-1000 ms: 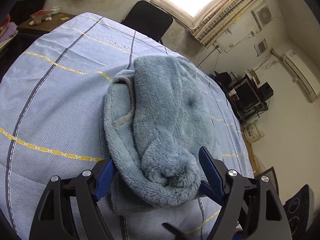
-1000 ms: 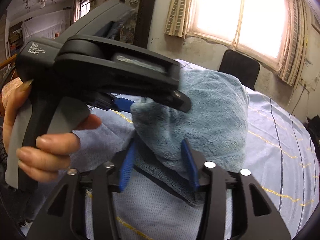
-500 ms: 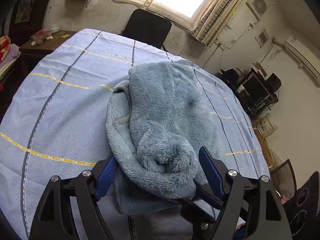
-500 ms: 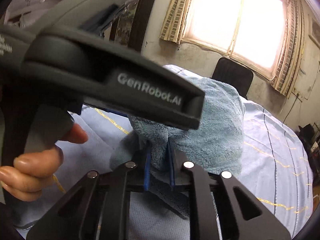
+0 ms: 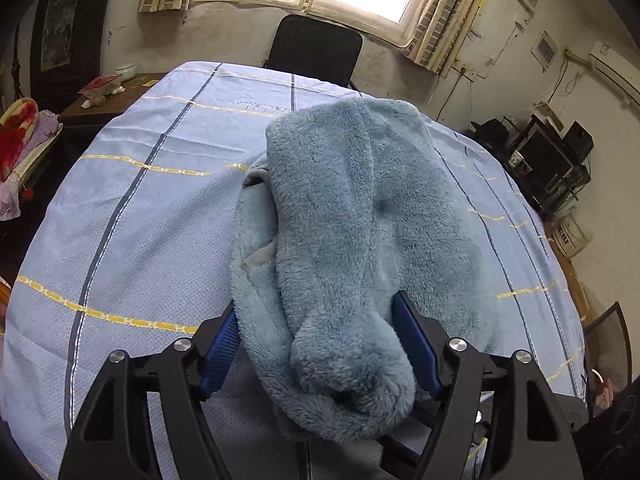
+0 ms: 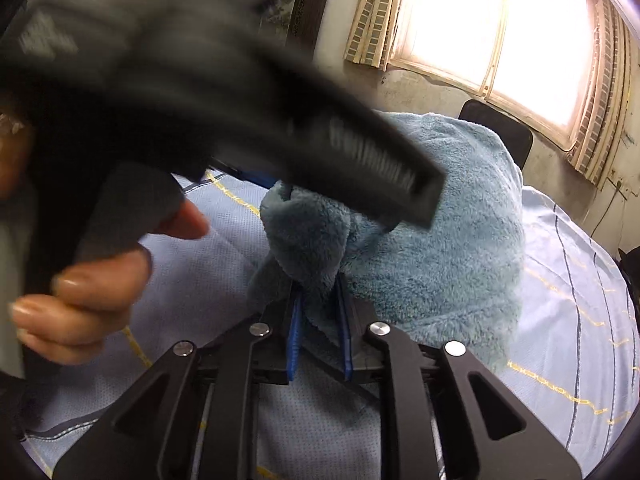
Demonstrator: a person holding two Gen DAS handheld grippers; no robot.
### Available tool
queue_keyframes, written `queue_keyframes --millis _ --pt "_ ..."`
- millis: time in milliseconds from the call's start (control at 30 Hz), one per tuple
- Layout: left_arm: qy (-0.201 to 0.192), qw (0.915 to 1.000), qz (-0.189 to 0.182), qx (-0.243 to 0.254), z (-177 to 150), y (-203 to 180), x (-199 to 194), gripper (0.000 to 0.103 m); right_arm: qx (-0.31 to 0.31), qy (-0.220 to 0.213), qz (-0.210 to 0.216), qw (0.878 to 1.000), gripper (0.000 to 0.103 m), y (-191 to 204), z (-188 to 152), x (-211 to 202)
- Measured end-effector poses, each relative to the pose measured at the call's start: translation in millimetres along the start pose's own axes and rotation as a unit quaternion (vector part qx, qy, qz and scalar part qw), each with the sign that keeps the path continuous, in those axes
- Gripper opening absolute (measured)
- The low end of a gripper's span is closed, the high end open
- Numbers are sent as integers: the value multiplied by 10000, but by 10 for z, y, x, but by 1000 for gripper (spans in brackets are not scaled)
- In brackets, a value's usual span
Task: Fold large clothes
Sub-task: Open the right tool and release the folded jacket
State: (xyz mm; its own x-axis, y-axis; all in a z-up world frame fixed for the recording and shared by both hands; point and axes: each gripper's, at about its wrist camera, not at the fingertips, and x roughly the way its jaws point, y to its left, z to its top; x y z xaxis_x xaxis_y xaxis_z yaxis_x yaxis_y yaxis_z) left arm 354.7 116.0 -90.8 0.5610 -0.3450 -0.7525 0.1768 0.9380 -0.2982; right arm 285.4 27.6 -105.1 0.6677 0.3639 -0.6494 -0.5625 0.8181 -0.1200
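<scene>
Right tongs [image 6: 319, 320] pinched the fluffy blue fleece garment's [image 5: 360, 216] rolled near end on the striped pale-blue tabletop cloth [image 5: 152, 216], left tongs [image 5: 316, 344] just narrowing, spread around that bulky end, which could unroll if they missed, window-lit cluttered room beyond.

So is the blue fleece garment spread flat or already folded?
Folded: the fleece garment lies doubled in thick layers on the striped sheet, near end bunched.
</scene>
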Motion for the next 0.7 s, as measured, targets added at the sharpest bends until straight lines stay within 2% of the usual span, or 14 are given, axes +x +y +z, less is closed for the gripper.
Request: queue_keyframes --millis 200,267,400,600,667,700 --pt "-304 9993 153 178 2 -75 -146 74 197 -171 166 9995 20 -275 -43 -264" --pt "-379 9987 239 239 3 -109 -181 74 385 -259 211 9987 26 -432 -59 -351" --pt "-520 9971 385 409 -6 -200 -242 74 849 -405 345 9950 28 -725 -96 -481" --pt "-643 9949 545 553 -21 -278 -265 73 1314 -536 293 9894 35 -1103 -114 -579" --pt "-672 9946 552 566 -17 -280 -268 73 1431 -546 280 9878 37 -1056 -158 -635" --pt "-673 9947 543 564 -18 -280 -266 73 1497 -543 273 9869 39 -1156 -136 -607"
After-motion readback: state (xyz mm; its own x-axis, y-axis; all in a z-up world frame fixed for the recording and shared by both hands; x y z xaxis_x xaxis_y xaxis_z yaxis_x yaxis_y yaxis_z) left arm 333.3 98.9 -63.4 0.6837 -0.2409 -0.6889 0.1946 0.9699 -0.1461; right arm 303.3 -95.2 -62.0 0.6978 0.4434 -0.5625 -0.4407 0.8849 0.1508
